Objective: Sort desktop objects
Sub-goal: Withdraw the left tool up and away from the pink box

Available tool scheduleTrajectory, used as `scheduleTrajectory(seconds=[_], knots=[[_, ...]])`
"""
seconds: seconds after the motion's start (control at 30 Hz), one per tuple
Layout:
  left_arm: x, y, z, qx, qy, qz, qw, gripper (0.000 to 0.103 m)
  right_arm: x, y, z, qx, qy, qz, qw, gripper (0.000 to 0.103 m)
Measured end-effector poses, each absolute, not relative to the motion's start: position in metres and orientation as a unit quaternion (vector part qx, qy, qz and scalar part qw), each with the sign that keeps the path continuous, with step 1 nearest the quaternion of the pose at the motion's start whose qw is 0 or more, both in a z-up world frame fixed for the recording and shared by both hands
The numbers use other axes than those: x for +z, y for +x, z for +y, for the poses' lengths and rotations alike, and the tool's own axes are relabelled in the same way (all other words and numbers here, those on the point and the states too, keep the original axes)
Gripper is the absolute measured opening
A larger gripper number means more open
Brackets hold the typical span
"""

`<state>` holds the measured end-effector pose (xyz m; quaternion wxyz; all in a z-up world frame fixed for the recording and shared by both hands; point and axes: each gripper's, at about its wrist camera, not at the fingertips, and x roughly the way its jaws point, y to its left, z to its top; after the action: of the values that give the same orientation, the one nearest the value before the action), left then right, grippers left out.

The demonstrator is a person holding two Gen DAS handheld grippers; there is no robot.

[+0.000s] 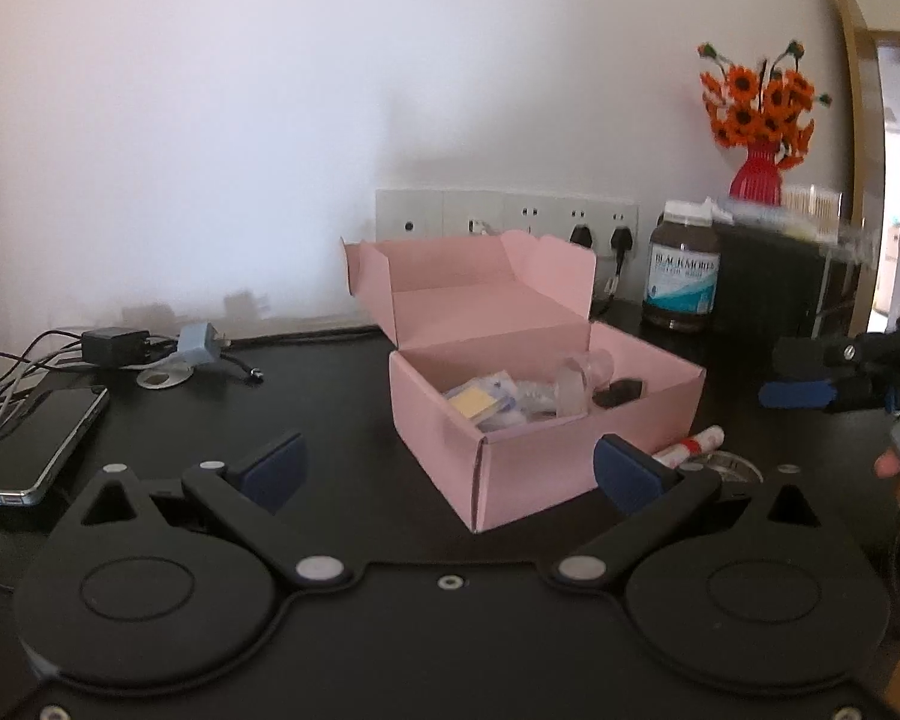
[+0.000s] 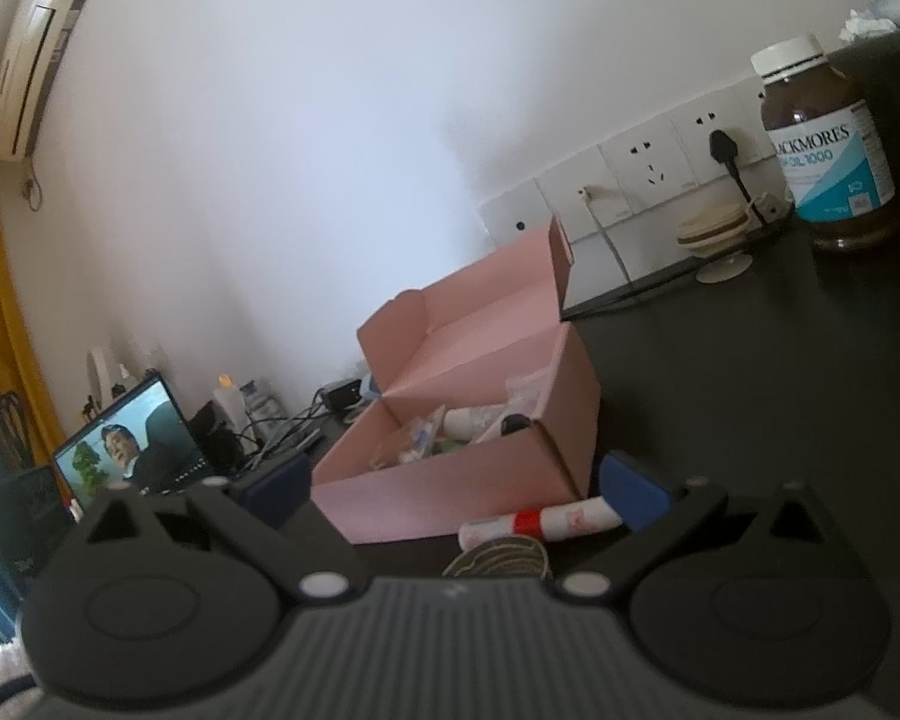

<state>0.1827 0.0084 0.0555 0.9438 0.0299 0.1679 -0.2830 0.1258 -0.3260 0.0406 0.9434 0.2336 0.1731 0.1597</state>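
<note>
Both jaws gape; behind, brown bottle [image 2: 825, 138] reads "BLACKMORES".

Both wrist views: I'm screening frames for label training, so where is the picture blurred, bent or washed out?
Left wrist view: items on the black cabinet smear with motion blur; the white wall is washed out; the pink box reads sharp. Right wrist view: tilted, soft throughout, the socket strip bowed by the fisheye.

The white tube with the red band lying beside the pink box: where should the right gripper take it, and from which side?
Grip the white tube near its red band, from above. It lies flat on the black desk, close to the pink box, so the right gripper, jaws open, should straddle its width, not its length.
</note>
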Motion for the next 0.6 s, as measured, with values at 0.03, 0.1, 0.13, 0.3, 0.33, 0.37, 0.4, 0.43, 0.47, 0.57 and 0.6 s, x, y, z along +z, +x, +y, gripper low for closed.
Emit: scheduleTrajectory(seconds=[0.03,0.1,0.13,0.3,0.33,0.37,0.4,0.43,0.47,0.57,0.6], knots=[[0.055,0.182,0.009,-0.284,0.029,0.167,0.944,0.103,0.041,0.126,-0.326,0.157,0.234,0.175,0.943,0.102],[0.055,0.181,0.009,-0.287,0.028,0.165,0.943,0.103,0.040,0.127,-0.326,0.152,0.235,0.178,0.943,0.102],[0.055,0.180,0.009,-0.287,0.027,0.163,0.943,0.103,0.040,0.127,-0.326,0.150,0.236,0.179,0.943,0.102],[0.056,0.175,0.009,-0.294,0.033,0.152,0.943,0.103,0.040,0.129,-0.325,0.136,0.232,0.187,0.945,0.102],[0.056,0.175,0.008,-0.296,0.035,0.151,0.943,0.103,0.040,0.129,-0.324,0.134,0.229,0.188,0.946,0.102],[0.056,0.174,0.007,-0.297,0.038,0.149,0.942,0.103,0.040,0.129,-0.323,0.132,0.227,0.189,0.946,0.102],[0.056,0.173,0.007,-0.298,0.040,0.147,0.942,0.103,0.040,0.129,-0.323,0.130,0.224,0.190,0.947,0.102],[0.056,0.172,0.006,-0.299,0.042,0.145,0.942,0.103,0.041,0.129,-0.322,0.128,0.222,0.191,0.948,0.102],[0.056,0.171,0.006,-0.300,0.043,0.143,0.942,0.103,0.041,0.130,-0.321,0.124,0.220,0.193,0.948,0.102],[0.056,0.170,0.005,-0.301,0.046,0.141,0.942,0.103,0.041,0.133,-0.319,0.116,0.210,0.207,0.949,0.102],[0.056,0.169,0.005,-0.302,0.047,0.141,0.942,0.103,0.041,0.134,-0.318,0.114,0.206,0.213,0.948,0.102]])
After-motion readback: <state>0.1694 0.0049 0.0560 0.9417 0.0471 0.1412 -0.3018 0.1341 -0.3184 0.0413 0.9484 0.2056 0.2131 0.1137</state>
